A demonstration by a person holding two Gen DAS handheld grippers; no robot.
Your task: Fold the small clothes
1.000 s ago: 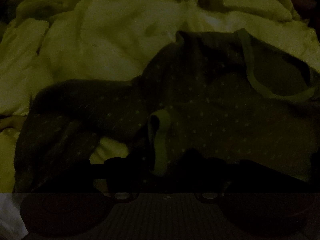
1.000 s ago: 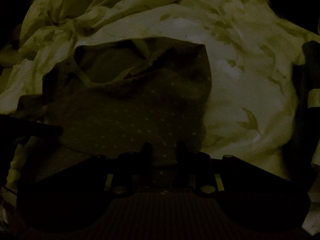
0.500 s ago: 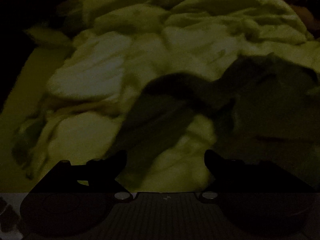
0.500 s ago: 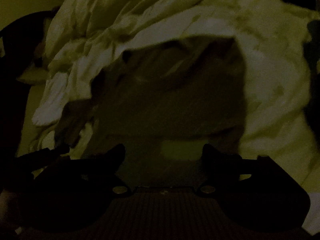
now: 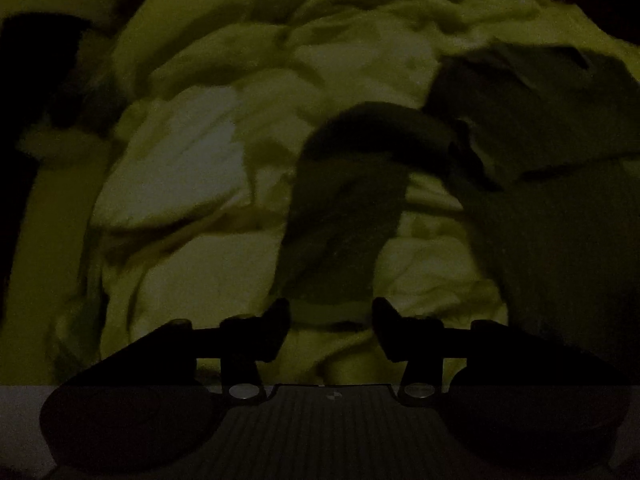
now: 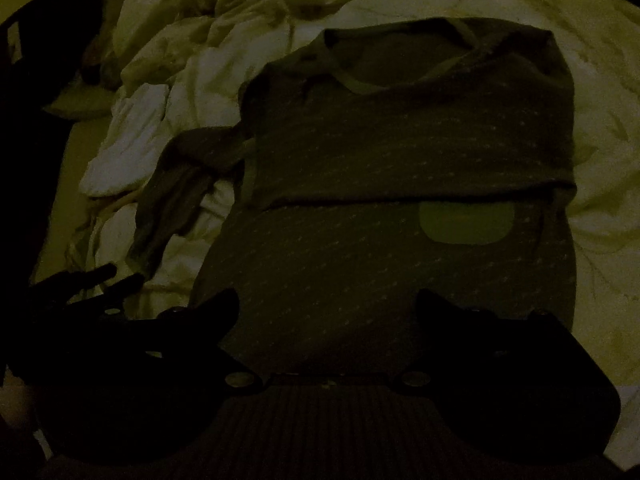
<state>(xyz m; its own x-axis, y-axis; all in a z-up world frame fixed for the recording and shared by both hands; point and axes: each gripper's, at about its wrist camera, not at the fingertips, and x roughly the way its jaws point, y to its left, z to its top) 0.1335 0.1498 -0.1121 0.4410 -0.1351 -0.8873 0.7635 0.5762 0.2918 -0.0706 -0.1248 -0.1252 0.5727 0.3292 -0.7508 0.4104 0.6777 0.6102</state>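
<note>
Right wrist view showed the right gripper point(image 6: 328, 312) opening, empty, above the folded dotted baby top point(image 6: 400, 152); its loose sleeve point(image 6: 172, 204) could undo the fold if snagged.

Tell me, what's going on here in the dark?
A person is folding a small dotted top on a rumpled bedspread with two hand-held tongs. The top's upper half lies folded down over the lower. The right tongs are opening above its near edge, gripping nothing. The left tongs stand open just short of the sleeve, which trails out to the side and is not yet folded in.
</note>
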